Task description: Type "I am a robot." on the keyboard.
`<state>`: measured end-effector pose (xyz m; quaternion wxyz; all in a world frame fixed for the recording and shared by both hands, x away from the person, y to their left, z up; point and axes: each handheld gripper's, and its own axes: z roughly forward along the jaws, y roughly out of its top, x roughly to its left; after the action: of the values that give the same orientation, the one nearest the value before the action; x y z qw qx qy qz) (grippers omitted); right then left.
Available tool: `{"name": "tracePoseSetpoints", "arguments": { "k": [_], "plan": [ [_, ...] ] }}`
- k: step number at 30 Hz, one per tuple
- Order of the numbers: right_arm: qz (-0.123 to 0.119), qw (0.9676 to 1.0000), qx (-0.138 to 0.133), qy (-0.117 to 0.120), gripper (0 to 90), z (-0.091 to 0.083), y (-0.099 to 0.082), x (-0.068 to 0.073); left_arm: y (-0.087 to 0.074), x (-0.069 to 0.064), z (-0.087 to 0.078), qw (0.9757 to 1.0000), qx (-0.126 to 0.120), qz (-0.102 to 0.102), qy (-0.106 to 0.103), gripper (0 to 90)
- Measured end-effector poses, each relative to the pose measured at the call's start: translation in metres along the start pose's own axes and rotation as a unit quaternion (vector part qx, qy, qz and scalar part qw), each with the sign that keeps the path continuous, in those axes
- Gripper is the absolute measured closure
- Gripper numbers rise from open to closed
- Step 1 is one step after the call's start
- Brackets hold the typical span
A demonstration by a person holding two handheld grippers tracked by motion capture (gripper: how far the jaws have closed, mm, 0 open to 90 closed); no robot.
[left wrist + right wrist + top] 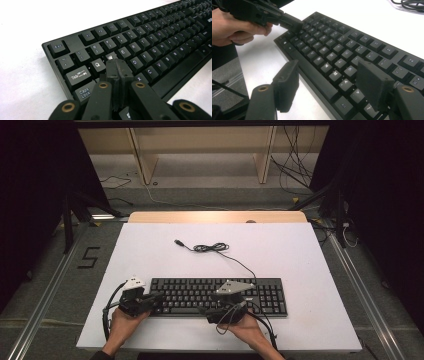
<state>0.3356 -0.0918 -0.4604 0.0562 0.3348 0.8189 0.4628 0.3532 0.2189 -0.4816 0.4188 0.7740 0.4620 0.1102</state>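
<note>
- The keyboard [218,296] is laid flat on the white bench [150,255], near the edge closest to the person; its cable [215,248] is run off the far side and coiled well beyond it.
- Left claw [117,65] – jaws pressed together w/ nothing between them, tips poised over the letter keys at the keyboard's left end, approx. by W/S. Whether a key is touched can't be told.
- Right claw [329,85] – jaws spread wide, nothing held, hung above the keyboard's front edge toward its right half, by the lower letter rows.
- Handling, as judged: a rigid plastic slab, light-ish, unlikely to flex. Keycaps are sprung & give under pressure – a poor grip surface, and caps could be popped off if pinched sideways.
- Smooth casing may be slid on the bench rather than lifted if pushed from one end.
- Best hold is judged to be the frame edges – the short left & right ends, or the front lip below the space bar – w/ one claw at each end for a level lift.
- The trailing cable should be expected to drag; it may snag if the keyboard is pulled away from the coil.
</note>
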Motion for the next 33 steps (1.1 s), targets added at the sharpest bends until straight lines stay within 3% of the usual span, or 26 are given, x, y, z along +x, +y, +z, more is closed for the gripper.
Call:
{"name": "tracePoseSetpoints", "arguments": {
  "k": [22,27,33],
  "plan": [
    [0.002,1.0000,-0.002,-0.001,34.1,0.000,0.000,0.000,-0.001,0.000,0.005,0.9999,0.012,-0.004,-0.001,88.9],
    [0.003,1.0000,-0.006,-0.002,33.5,-0.002,0.001,-0.001,0.001,0.000,-0.001,1.0000,-0.004,-0.002,-0.005,81.2],
    [0.004,0.9999,-0.010,-0.002,33.5,-0.002,0.002,-0.001,0.002,-0.003,-0.012,0.9989,-0.041,-0.004,-0.023,73.7]
  ]
}}
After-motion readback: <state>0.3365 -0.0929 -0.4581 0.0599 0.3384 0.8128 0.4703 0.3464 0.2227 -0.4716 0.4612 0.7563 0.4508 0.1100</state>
